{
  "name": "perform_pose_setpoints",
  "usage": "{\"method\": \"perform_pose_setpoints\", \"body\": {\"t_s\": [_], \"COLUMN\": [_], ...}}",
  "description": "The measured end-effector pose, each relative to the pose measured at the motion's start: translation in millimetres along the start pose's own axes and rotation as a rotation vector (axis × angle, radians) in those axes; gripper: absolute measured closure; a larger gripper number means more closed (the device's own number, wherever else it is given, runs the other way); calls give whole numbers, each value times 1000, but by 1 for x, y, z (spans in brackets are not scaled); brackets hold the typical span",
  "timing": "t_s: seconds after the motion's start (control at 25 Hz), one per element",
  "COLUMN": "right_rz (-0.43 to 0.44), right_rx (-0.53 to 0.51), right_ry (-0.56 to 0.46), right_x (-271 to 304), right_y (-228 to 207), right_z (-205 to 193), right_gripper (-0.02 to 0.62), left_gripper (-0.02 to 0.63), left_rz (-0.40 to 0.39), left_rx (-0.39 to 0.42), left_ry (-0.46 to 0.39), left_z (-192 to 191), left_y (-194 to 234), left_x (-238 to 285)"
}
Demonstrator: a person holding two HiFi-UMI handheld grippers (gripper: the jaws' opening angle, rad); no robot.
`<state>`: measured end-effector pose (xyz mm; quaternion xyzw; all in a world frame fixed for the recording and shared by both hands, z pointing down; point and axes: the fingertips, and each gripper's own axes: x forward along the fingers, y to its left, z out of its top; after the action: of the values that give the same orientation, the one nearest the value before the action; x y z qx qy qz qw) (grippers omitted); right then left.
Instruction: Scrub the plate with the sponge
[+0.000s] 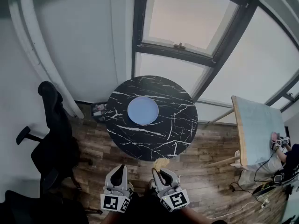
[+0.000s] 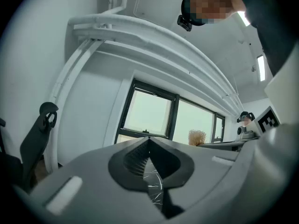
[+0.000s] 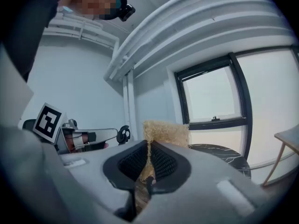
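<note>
A pale blue plate (image 1: 143, 110) lies on the round black marble table (image 1: 163, 134), left of its middle. Both grippers hang low at the near side of the table, off its edge. My right gripper (image 1: 157, 171) is shut on a tan fibrous sponge (image 1: 161, 163); in the right gripper view the sponge (image 3: 164, 133) sticks out above the pinched jaws of the right gripper (image 3: 148, 158). My left gripper (image 1: 119, 171) is shut with nothing between its jaws, and in the left gripper view it (image 2: 149, 158) points toward the window, with the sponge (image 2: 197, 136) to its right.
A black office chair (image 1: 56, 139) stands left of the table on the wood floor. A small bin (image 1: 99, 111) sits behind the table's left edge. A light wooden table (image 1: 259, 132) stands at the right. A person's hand (image 1: 275, 139) rests at the far right.
</note>
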<state>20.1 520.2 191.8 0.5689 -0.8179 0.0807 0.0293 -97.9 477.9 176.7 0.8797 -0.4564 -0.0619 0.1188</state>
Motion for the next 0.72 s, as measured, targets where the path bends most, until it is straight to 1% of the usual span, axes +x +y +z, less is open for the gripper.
{"method": "perform_pose_setpoints", "body": {"t_s": [0.24,0.48,0.72], "right_rz": [-3,-13,-39], "right_rx": [4,60,69], "right_ry": [-4,-15,-10], "right_x": [3,6,19], "right_y": [3,5,20], "right_z": [0,0,-2], "right_gripper": [575,574,574], "left_gripper": [609,609,609], "left_rz": [0,-6,-1], "left_rx": [-8,-18,-27], "left_ry": [-5,-1,4], "left_z": [0,1,2], "left_y": [5,12,39], "left_x": [-1,-3,-13]}}
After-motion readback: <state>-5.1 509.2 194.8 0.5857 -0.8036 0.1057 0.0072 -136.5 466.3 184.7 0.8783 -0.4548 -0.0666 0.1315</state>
